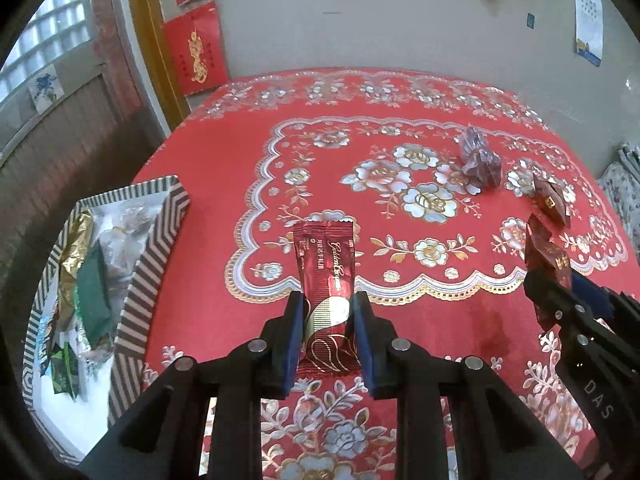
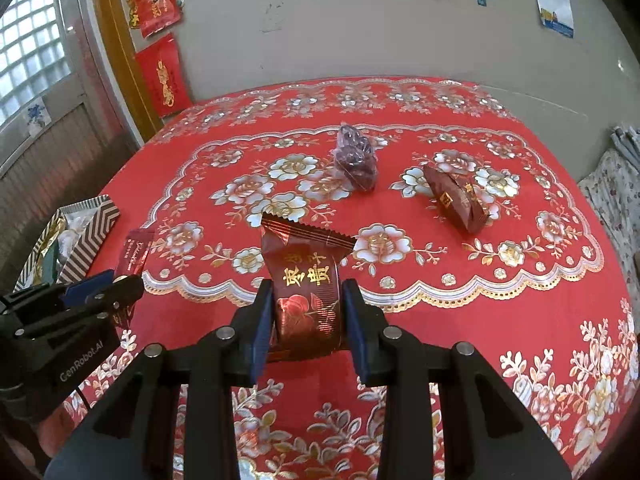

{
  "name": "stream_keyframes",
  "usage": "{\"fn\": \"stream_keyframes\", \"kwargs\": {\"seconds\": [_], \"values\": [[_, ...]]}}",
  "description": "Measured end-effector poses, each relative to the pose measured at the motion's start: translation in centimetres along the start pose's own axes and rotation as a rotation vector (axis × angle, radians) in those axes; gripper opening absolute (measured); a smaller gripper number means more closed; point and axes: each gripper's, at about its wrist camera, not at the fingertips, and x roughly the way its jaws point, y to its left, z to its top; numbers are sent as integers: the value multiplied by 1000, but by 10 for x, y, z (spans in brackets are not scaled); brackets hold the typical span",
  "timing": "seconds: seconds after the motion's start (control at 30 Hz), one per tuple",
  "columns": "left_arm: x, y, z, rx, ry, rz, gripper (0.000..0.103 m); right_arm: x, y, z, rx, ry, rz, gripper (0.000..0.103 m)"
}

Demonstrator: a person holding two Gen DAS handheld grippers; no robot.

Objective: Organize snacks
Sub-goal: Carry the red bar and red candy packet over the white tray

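Left gripper (image 1: 326,312), clamped on a long glossy red foil bar (image 1: 324,268) pointing straight ahead, sits nearer the striped cardboard box (image 1: 148,272) lying to its left, while the right gripper (image 2: 306,312) clamps a dark red gold-lettered pillow packet (image 2: 306,284).

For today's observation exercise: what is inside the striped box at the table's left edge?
The striped box holds a gold wrapper, green packets and clear-wrapped sweets; whatever lies beneath them is covered.

Left hand-held gripper (image 1: 326,312) clamping red snack bar (image 1: 325,268) — striped box (image 1: 154,252) leftward
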Motion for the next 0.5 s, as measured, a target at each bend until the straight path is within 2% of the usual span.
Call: {"fn": "stream_keyframes", "kwargs": {"seconds": [0.23, 0.5], "values": [[-10, 14, -4, -16, -20, 11, 25, -4, 18, -3, -27, 6, 21, 31], [-21, 49, -9, -60, -36, 57, 25, -2, 51, -2, -84, 9, 59, 31]]}}
